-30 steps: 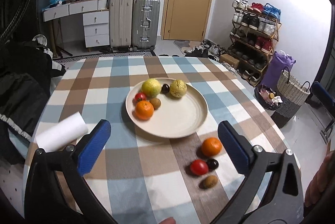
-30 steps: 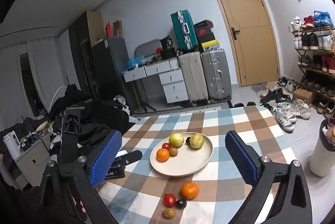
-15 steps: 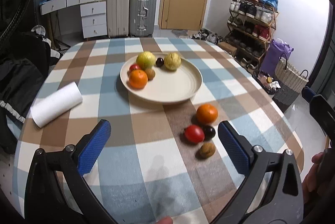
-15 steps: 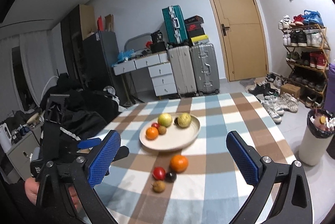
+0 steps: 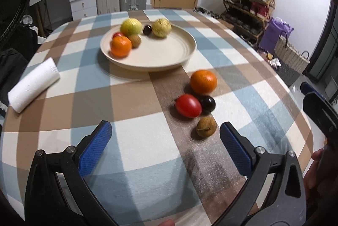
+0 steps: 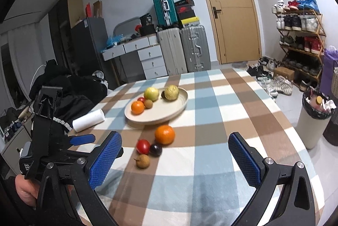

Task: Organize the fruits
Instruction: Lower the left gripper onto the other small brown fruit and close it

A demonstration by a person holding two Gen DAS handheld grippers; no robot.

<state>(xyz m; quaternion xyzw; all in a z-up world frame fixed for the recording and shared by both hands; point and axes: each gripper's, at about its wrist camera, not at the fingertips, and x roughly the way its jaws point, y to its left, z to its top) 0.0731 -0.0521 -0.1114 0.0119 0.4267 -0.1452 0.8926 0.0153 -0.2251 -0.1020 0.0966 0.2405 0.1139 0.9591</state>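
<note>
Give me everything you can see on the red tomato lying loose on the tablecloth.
The red tomato is small, oval, smooth and glossy, with no visible damage. It lies on its side on a brown stripe of the checked tablecloth, outside the plate. The dark plum presses against its right side; the orange sits just behind, the brown kiwi-like fruit just in front. No jaws touch it.

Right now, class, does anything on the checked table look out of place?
Yes. Four fruits lie off the beige round plate, clustered on the checked tablecloth beside it: a loose orange, red tomato, dark round plum and brown rough-skinned fruit.
</note>
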